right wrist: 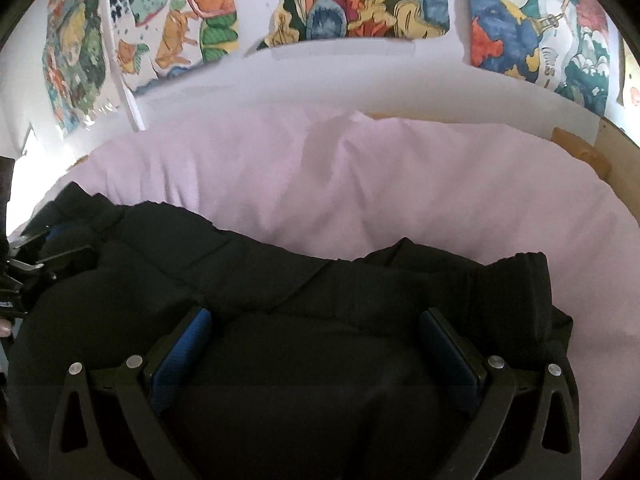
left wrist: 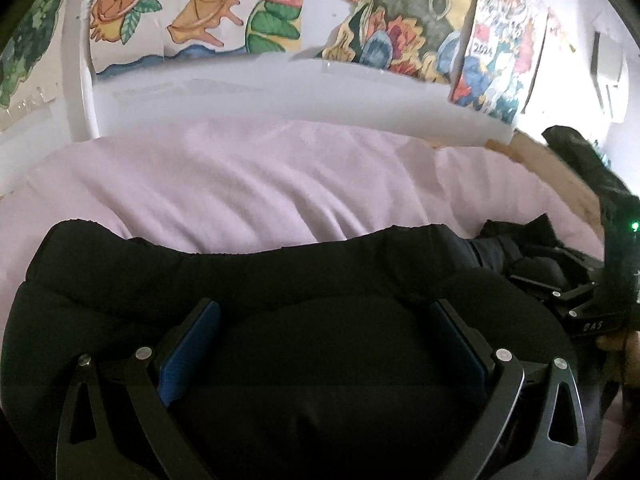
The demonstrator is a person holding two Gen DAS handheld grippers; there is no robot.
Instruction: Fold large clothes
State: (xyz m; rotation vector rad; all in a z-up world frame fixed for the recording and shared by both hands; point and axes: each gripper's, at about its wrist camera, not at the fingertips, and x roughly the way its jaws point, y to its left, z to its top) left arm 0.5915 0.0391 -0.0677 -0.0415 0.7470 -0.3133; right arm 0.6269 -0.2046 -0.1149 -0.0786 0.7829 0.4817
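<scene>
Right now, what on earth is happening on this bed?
A person is folding a black garment laid on a pale pink sheet, using a hand-held gripper in each hand. The left gripper and the right gripper both sit over the cloth with jaws wide open, gripping nothing. Colourful posters cover the wall behind.

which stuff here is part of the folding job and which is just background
Part of the job:
- black garment, bunched on the sheet
- left gripper, jaws open over the garment
- right gripper, jaws open over the garment
- pink bedsheet, the folding surface

Just lying about:
- colourful drawings on the wall
- 2024 poster
- wooden bed edge
</scene>
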